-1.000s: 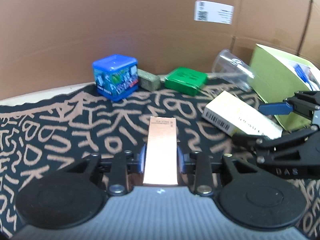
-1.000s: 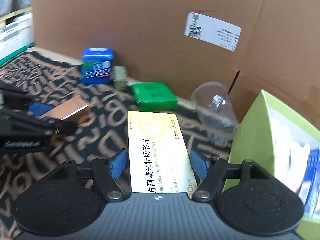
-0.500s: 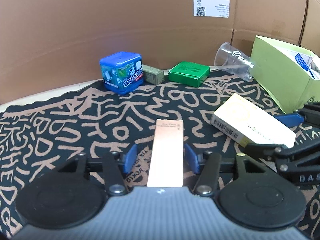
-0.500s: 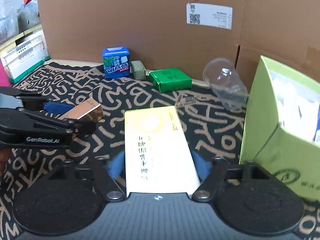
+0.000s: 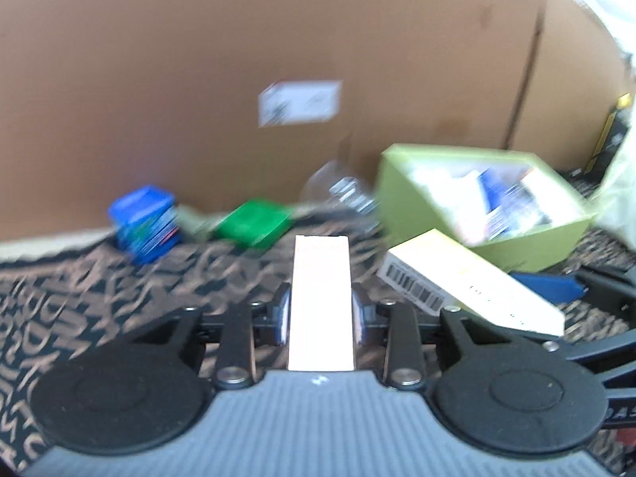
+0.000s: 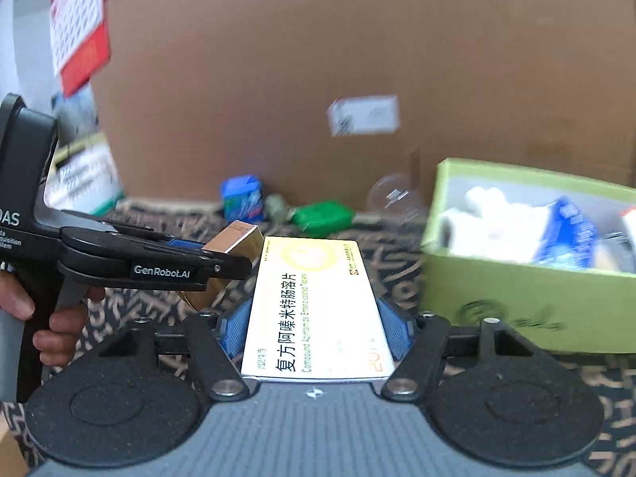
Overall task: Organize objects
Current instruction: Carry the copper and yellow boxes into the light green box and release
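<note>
Copper box (image 5: 320,306) clamped in my left hand-held gripper (image 5: 320,318), yellow carton (image 6: 316,310) in my right hand-held gripper (image 6: 316,328), both seemingly bound for the green bin (image 6: 516,290).

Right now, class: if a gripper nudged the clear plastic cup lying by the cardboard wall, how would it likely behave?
The cup lies on its side, so it would probably roll. It looks thin and empty, so likely light and easily crushed. The patterned cloth may slow it somewhat.

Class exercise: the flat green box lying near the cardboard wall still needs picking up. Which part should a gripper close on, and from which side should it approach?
Grip the green box across its two short side walls, coming from above and in front. It lies flat and low on the patterned cloth, so the thin edges suit the fingers better than the broad top, though blur hides detail.
</note>
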Available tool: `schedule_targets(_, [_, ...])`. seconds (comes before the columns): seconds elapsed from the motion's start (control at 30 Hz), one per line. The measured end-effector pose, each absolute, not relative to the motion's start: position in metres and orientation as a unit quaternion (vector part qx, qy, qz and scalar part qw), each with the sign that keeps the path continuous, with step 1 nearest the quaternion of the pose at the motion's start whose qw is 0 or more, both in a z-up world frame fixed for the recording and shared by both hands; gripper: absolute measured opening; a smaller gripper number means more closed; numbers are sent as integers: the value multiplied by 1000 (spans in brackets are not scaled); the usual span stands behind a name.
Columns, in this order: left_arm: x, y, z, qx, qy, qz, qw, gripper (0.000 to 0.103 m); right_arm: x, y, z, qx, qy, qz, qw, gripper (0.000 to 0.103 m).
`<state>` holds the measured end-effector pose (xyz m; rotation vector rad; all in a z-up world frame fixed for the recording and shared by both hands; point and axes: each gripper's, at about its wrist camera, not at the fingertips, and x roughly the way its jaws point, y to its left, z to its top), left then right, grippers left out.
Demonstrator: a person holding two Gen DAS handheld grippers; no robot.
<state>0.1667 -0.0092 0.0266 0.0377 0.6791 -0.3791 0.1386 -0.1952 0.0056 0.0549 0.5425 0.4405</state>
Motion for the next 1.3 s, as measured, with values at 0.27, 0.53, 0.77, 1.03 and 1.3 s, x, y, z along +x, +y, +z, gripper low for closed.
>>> schedule_targets(0.27, [184, -106, 71, 31, 291, -244, 925, 30, 133, -276, 36, 58, 209, 120, 969, 71])
schedule_targets(0.53, [217, -182, 65, 70, 286, -237, 926, 30, 159, -337, 35, 69, 188, 13, 980, 71])
schedule_targets(0.77, [251, -198, 37, 76, 316, -205, 923, 30, 195, -354, 13, 54, 193, -33, 979, 72])
schedule_targets(1.03, [243, -188, 15, 73, 297, -203, 930, 65, 210, -342, -20, -12, 221, -27, 975, 76])
schedule_targets(1.3, [230, -182, 32, 66, 271, -196, 940, 83, 186, -357, -11, 64, 194, -26, 979, 36])
